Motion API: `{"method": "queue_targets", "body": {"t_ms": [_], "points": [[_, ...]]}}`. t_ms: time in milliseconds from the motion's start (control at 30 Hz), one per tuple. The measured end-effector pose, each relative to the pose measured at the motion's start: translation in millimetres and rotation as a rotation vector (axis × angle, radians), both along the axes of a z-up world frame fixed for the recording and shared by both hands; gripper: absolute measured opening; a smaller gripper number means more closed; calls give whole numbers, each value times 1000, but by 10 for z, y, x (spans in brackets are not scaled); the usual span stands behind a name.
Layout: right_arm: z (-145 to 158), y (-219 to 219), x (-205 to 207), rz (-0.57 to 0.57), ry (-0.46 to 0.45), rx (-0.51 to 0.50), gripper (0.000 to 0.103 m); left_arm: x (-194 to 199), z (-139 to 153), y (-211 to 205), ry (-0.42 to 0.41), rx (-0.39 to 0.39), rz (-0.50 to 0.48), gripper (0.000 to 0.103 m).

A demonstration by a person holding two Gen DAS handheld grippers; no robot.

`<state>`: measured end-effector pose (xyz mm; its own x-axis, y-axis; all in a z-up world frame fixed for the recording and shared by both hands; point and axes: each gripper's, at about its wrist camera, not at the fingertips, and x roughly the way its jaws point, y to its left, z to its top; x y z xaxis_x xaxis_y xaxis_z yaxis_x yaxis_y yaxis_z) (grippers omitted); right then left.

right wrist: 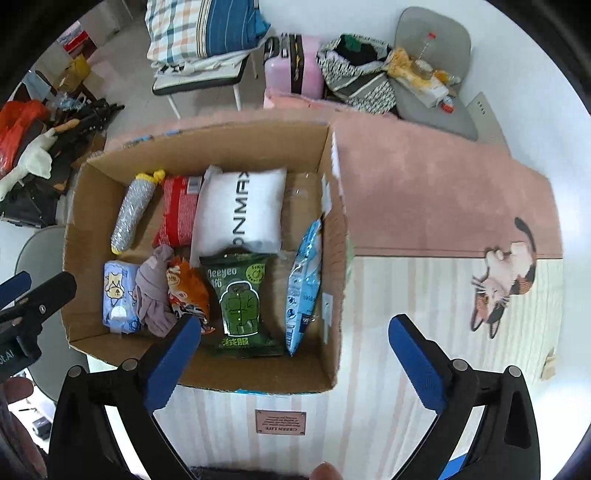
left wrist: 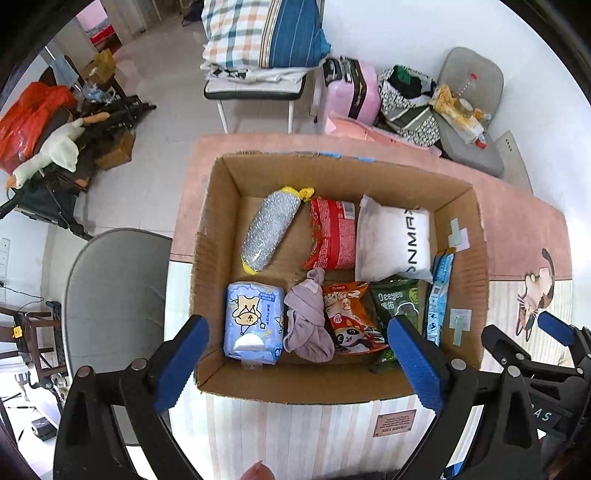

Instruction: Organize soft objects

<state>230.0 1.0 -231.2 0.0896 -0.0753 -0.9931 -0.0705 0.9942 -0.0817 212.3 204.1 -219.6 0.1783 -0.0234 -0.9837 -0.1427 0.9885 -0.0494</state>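
Green packet [left wrist: 400,314] behind left hand-held gripper [left wrist: 295,362]

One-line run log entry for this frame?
left tool: open, empty | right tool: open, empty | cardboard box: packed with soft items | mat: nothing loose visible

White wall [left wrist: 406,33], pale floor [left wrist: 166,85], grey chair [left wrist: 114,291].

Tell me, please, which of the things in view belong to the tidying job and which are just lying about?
Part of the job:
cardboard box
silver scrubber
red packet
white pillow pack
blue tissue pack
purple cloth
orange snack bag
green packet
light blue packet

Just lying about:
pink suitcase
plaid bedding
goose plush
grey chair
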Motion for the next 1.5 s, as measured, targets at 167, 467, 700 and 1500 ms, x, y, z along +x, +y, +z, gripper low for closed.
{"method": "queue_targets", "body": {"t_ms": [167,467,700,1500], "points": [[383,-27,-183,10,-65,21,103,-228,374,-30,-72,-6,16,99],[1266,-63,-733,39,-190,57,103,-761,1177,-142,-218,25,12,99],[1930,-79,-1137,65,-301,71,103,-1120,1628,-218,-274,51,8,99],[2742,-186,-1761,86,-428,32,103,-1626,2142,-411,-323,12,-16,99]]}}
